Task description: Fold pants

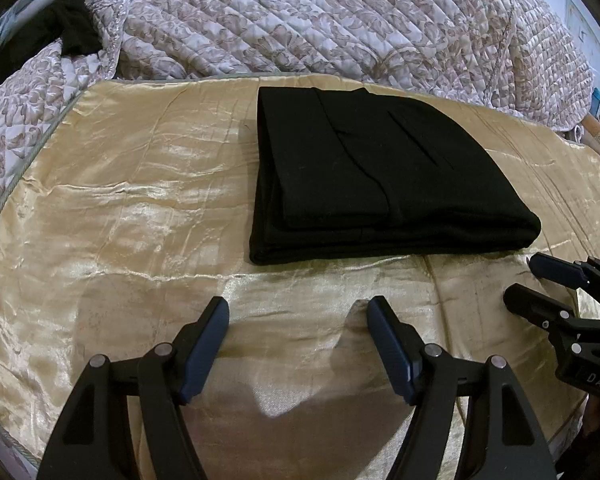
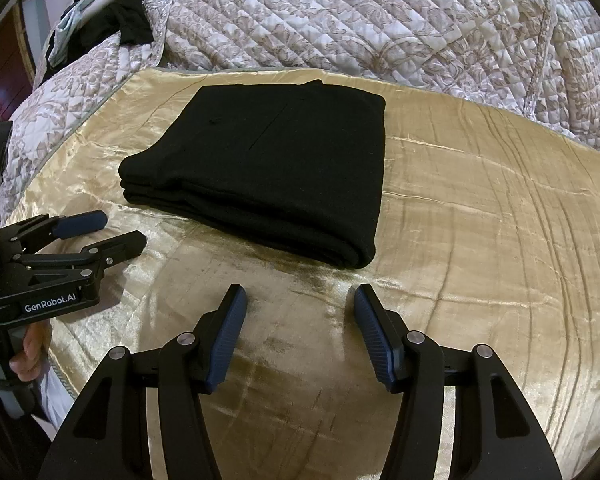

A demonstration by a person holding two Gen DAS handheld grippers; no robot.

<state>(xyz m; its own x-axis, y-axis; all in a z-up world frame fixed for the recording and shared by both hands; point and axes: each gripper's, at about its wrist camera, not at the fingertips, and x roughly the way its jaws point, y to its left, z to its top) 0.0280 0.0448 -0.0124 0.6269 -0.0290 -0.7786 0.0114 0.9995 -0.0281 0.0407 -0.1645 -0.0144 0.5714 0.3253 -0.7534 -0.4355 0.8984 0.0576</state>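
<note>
Black pants (image 1: 380, 176) lie folded into a neat stacked rectangle on a shiny gold cloth (image 1: 132, 208); in the right wrist view the same pants (image 2: 276, 168) sit just ahead of centre. My left gripper (image 1: 298, 312) hovers open over the gold cloth, short of the pants' near edge, with nothing between its fingers. My right gripper (image 2: 298, 298) is also open and empty, just before the pants' near right corner. Each gripper appears in the other's view: the right gripper (image 1: 528, 286) at the right edge, the left gripper (image 2: 116, 226) at the left, held by a hand (image 2: 24, 356).
A quilted floral bedspread (image 1: 320, 24) rises behind the gold cloth (image 2: 480, 216). Dark and pale garments (image 2: 112, 20) are piled at the back left. The gold cloth's left edge drops off near the hand.
</note>
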